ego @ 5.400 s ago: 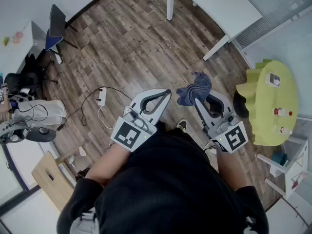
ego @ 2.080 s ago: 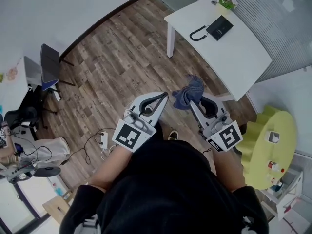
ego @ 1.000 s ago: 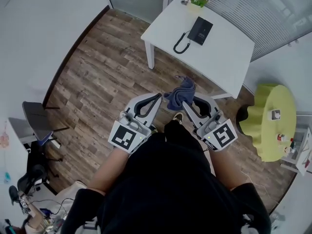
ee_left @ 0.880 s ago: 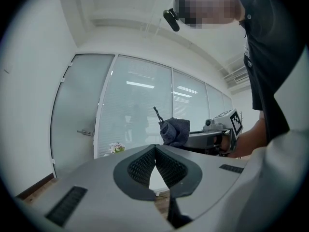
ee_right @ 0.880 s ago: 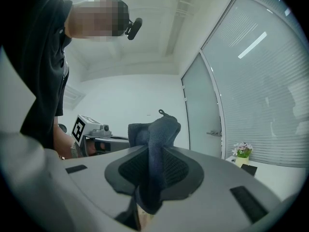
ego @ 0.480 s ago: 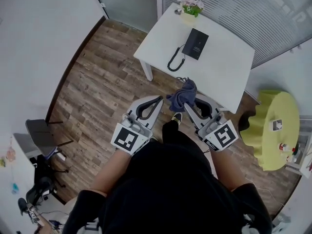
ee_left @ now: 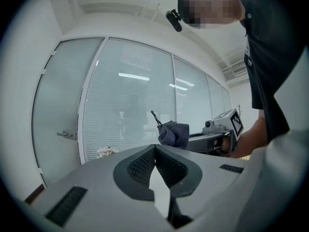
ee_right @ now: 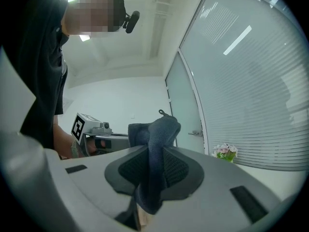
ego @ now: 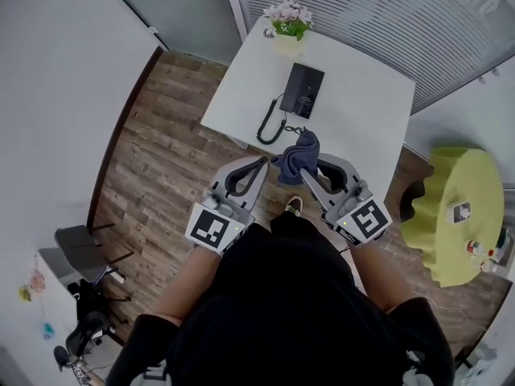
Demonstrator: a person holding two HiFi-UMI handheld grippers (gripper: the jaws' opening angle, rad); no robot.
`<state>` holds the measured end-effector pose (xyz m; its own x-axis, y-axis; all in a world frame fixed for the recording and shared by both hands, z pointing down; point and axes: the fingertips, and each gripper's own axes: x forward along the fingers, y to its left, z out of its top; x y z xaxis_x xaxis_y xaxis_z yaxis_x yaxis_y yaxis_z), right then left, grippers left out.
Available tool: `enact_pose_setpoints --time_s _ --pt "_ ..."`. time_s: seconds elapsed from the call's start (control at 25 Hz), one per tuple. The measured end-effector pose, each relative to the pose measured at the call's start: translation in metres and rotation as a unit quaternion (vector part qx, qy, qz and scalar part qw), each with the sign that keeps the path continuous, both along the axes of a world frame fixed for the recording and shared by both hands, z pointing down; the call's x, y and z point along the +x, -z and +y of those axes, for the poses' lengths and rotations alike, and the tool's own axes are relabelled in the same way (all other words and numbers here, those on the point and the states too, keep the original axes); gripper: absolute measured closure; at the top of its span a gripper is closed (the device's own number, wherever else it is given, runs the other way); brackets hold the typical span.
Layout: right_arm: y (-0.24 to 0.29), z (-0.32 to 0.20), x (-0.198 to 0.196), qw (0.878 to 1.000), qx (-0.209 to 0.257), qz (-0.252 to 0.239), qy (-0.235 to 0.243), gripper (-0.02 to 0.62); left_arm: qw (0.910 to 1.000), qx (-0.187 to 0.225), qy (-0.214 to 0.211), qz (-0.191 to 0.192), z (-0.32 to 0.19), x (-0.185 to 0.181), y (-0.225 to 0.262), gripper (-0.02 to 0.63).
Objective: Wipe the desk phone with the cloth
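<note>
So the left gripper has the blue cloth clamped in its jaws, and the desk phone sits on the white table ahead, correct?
Not quite: it is the right gripper that holds the blue cloth, as the right gripper view shows. The left gripper has its jaws shut on nothing. The desk phone does sit on the white table ahead.

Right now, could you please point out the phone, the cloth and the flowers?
phone (ego: 303,92): head view, middle of its black body.
cloth (ego: 299,154): head view, middle of the bunched blue fabric.
flowers (ego: 286,13): head view, on the pink blooms.
</note>
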<state>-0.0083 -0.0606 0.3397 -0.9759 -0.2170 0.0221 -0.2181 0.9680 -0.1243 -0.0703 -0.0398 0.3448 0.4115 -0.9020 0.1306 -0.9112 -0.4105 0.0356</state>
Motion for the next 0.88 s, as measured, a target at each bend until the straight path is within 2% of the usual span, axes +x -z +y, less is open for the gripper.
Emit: enact_pose_setpoints --time_s 0.36,0.64,0.88 --pt "-0.015 -0.060 0.023 0.998 -0.018 0.007 -0.061 0.508 0.9989 -0.018 -0.038 -0.019 -0.056 0.011 -0.011 0.595" --pt "-0.027 -0.100 0.021 0.993 -0.026 0.020 -0.110 0.508 0.9960 -0.028 -0.084 -0.013 -0.111 0.009 -0.027 0.595" --pt "-0.043 -0.146 0.006 0.984 -0.033 0.053 -0.168 0.508 0.9903 -0.032 -0.135 -0.014 -0.161 -0.007 -0.038 0.595"
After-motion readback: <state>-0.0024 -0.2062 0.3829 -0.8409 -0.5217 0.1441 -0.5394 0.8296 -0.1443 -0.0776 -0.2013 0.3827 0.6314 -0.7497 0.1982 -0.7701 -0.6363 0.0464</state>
